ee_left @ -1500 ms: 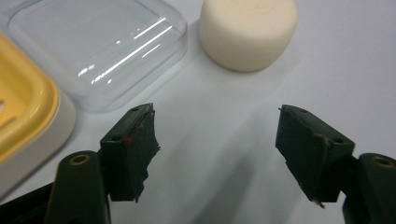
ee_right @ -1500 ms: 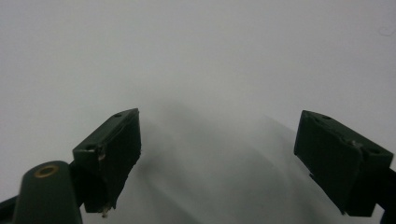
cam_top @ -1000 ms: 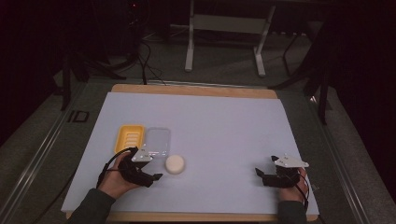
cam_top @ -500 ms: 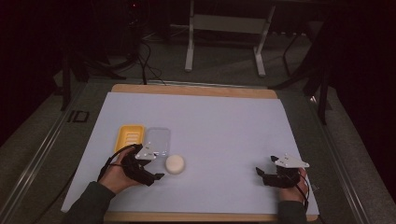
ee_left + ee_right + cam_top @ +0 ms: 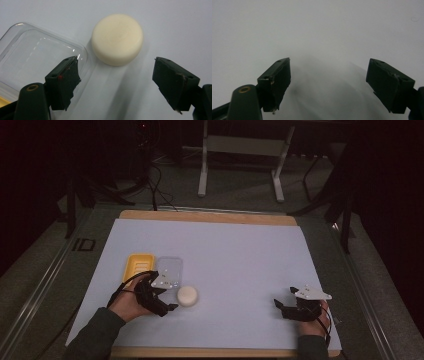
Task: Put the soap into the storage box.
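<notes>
just ahead of the wide-open left gripper (image 5: pixel 116 82), the cream puck (image 5: pixel 117 39) touches the clear lid (image 5: pixel 37 57), so a careless closing jaw could snag it.

On the pale table mat (image 5: pixel 240 260), the left hand-held gripper (image 5: pixel 170 301) sits just beside a cream puck (image 5: pixel 187 295).

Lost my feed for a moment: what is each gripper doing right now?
Left gripper: open, jaws just been opening, holding nothing; the cream round soap lies just beyond the tips.
Right gripper: open, holding nothing.
</notes>
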A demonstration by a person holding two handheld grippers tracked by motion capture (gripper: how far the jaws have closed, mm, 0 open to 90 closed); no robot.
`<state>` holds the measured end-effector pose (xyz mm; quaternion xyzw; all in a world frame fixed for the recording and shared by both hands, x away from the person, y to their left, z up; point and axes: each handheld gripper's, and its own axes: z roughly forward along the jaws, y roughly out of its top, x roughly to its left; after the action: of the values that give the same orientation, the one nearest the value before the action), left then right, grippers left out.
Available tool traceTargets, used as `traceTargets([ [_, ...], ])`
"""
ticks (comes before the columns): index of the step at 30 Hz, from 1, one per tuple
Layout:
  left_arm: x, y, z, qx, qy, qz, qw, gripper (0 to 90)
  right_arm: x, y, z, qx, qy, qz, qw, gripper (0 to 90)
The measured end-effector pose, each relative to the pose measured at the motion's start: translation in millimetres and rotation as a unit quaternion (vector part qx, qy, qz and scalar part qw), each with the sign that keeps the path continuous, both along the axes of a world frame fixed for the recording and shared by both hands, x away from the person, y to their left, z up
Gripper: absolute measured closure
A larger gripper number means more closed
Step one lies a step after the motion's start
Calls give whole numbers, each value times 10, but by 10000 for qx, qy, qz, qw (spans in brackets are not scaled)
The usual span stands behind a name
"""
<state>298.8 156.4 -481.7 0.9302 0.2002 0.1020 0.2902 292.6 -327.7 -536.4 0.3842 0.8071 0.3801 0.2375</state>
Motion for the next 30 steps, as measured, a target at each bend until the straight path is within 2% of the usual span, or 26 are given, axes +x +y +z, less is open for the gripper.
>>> traceTargets([
  [3,19,-17,-2,44,10,-37,10000,214,-1,0,0,-1,-2,1,10000,197],
  [8,62,-35,-8,-9,58,-144,9999,205,-6,0,1,8,-9,-1,10000,197],
  [24,176,-148,-6,275,85,-307,9991,197,-8,-3,2,26,-12,11,10000,197],
  [30,220,-182,-20,379,103,-258,9989,197,-9,-4,3,31,-14,17,10000,197],
])
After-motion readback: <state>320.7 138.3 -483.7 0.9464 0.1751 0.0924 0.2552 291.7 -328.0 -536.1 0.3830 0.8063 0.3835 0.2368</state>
